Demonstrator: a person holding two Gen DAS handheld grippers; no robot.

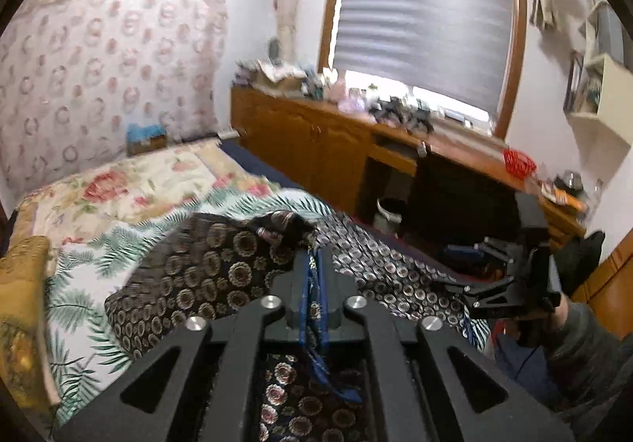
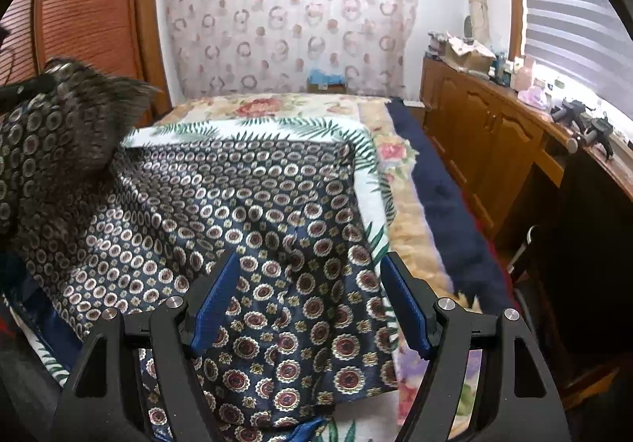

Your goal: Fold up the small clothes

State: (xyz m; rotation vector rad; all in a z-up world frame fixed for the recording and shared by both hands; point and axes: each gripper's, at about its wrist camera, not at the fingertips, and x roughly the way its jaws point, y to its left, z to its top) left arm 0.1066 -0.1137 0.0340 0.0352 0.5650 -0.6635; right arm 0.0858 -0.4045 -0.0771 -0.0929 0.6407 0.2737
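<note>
**Now: left lifts, right waits over the near edge**

I have my left gripper clamped on a raised corner of the navy medallion-print satin garment, spread on the floral bedspread. My right gripper hangs wide open, empty, over its near-right edge.

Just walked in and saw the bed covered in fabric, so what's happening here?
A person is folding a patterned garment on the bed with two handheld grippers. The left gripper is shut on one edge of it and holds that part lifted. The right gripper is open, poised over the near end, which lies flat. The fold is not yet done.
</note>
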